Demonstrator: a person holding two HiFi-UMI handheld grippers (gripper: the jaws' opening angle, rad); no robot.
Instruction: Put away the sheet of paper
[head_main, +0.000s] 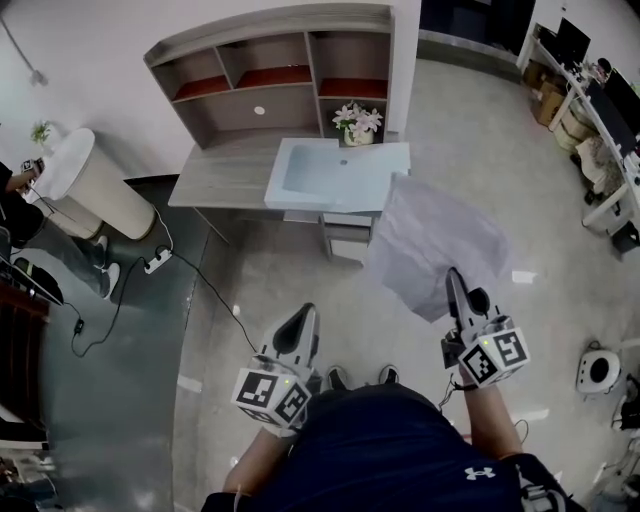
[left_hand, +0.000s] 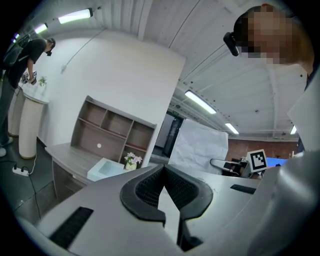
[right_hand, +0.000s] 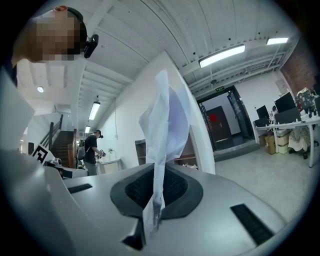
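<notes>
A white, creased sheet of paper (head_main: 440, 245) hangs in the air in front of me, to the right of the desk. My right gripper (head_main: 453, 275) is shut on its near lower edge; in the right gripper view the sheet (right_hand: 167, 120) rises edge-on from between the closed pads (right_hand: 159, 167). My left gripper (head_main: 308, 312) is held level lower left, shut, with nothing in it; its tips meet in its own view (left_hand: 162, 167). That view also shows the paper (left_hand: 200, 142) at right. A pale blue tray (head_main: 335, 172) lies on the grey desk (head_main: 220, 175).
A shelf unit (head_main: 270, 75) stands on the desk, with a flower pot (head_main: 357, 122) beside the tray and drawers (head_main: 345, 235) below. A white pedestal (head_main: 95, 185), a power strip with cable (head_main: 158, 262) and a person (head_main: 15, 200) are at left. Office desks (head_main: 600, 110) line the right.
</notes>
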